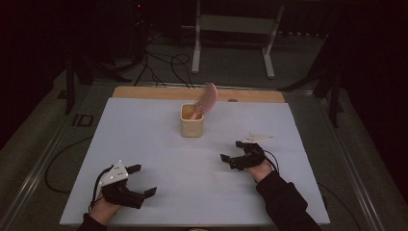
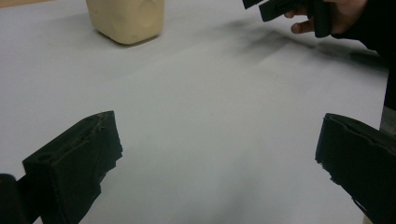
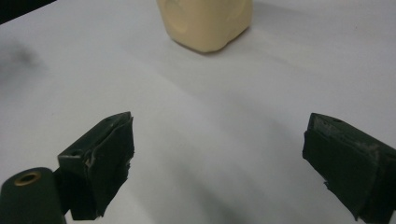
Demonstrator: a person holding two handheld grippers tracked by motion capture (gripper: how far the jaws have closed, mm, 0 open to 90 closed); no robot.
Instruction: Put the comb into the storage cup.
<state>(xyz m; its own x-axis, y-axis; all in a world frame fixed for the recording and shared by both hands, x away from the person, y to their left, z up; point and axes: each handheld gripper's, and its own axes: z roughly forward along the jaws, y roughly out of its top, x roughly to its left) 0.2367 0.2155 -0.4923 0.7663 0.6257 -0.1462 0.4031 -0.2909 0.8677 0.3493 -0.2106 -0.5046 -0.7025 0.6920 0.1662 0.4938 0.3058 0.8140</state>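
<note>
Cream cup (image 1: 192,123) stands upright at upper centre of the high view, on the white counter (image 1: 159,144). A pink brush (image 1: 207,98) leans out of the cup toward the upper right. Left hand-held gripper (image 1: 144,180) sits at lower left, jaws spread wide, nothing between them. Right hand-held gripper (image 1: 232,150) sits at lower right of centre, jaws likewise spread and empty. Both are well apart from the cup. Judgement: the brush looks light and stiff along its back, with soft bristles; take it by the exposed upper part. The cup appears light and liable to tip, so steady its wall
</note>
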